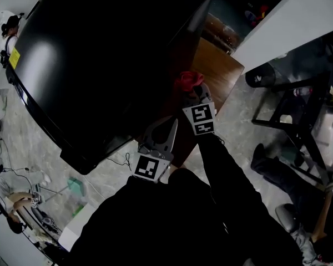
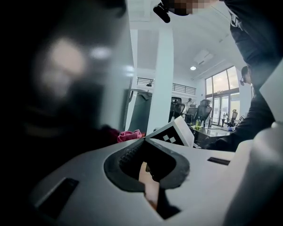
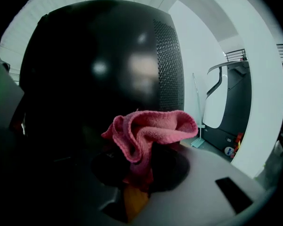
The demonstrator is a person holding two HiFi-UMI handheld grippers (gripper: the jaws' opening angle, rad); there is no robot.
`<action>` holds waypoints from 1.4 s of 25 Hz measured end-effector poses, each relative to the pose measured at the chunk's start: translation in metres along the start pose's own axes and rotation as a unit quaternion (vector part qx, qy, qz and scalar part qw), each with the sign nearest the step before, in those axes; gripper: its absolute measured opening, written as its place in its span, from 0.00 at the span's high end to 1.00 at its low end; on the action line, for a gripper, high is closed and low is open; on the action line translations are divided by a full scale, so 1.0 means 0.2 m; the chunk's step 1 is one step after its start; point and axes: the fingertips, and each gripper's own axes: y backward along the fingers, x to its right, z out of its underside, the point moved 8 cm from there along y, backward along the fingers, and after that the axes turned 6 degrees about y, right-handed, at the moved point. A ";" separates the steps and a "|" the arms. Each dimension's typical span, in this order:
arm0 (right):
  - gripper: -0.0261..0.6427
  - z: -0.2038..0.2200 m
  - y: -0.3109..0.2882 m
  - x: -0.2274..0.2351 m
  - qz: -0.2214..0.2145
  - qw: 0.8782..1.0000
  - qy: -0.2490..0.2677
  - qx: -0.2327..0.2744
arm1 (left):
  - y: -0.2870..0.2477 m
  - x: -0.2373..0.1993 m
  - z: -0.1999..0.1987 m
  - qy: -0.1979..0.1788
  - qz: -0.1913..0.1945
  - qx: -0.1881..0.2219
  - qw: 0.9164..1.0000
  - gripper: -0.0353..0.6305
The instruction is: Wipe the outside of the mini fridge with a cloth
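Although my right fingers (image 3: pixel 212 182) clamp the pink cloth (image 3: pixel 148 131) just beside the vented side of the mini fridge (image 1: pixel 100 54), my left fingers (image 2: pixel 75 173) sit closed and empty, and wiping looks barely started, with most panels remaining.

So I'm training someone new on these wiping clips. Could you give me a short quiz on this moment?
1. Open or shut: how do the left tongs stand, and is anything in them?
2. Multiple choice: the pink cloth is held by A) the right tongs, B) the left tongs, C) neither.
3. True or false: the mini fridge has a white shell.

Key
1. Shut, with nothing between them.
2. A. The cloth is pinched in the right tongs and bunches up above them.
3. False. The shell is glossy black, with a perforated grille on one side.
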 end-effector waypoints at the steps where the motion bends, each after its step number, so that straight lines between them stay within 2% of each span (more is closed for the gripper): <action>1: 0.83 0.00 -0.01 0.03 0.001 1.000 0.000 -0.004 | -0.01 0.01 -0.02 -0.004 0.001 0.003 1.000 0.94; 5: 0.83 0.00 -0.06 0.11 0.008 1.000 0.001 -0.020 | -0.01 0.04 -0.06 -0.018 0.010 0.006 1.000 0.94; 10: 0.83 -0.05 -0.04 0.18 0.029 0.999 0.000 -0.021 | 0.08 0.10 -0.11 -0.012 0.028 0.014 0.999 0.94; 13: 0.83 -0.13 0.09 0.13 0.034 0.999 -0.008 0.002 | 0.20 0.14 -0.15 -0.009 0.052 0.015 0.999 0.94; 16: 0.83 -0.24 0.26 -0.01 0.019 0.999 -0.008 0.027 | 0.36 0.14 -0.20 -0.012 0.061 0.024 0.998 0.94; 21: 0.83 -0.39 0.59 -0.35 -0.032 0.998 0.009 0.049 | 0.66 0.11 -0.30 0.003 0.060 0.042 0.997 0.94; 26: 0.83 -0.58 0.84 -0.90 -0.093 0.993 0.013 0.066 | 1.09 0.01 -0.36 -0.001 0.053 0.052 0.997 0.94; 31: 0.83 -0.79 0.88 -1.52 -0.143 0.985 0.029 0.091 | 1.57 -0.22 -0.41 0.000 0.016 0.072 0.997 0.94; 35: 0.83 -0.96 0.84 -1.93 -0.165 0.980 0.047 0.105 | 1.95 -0.40 -0.44 -0.001 -0.011 0.084 0.996 0.94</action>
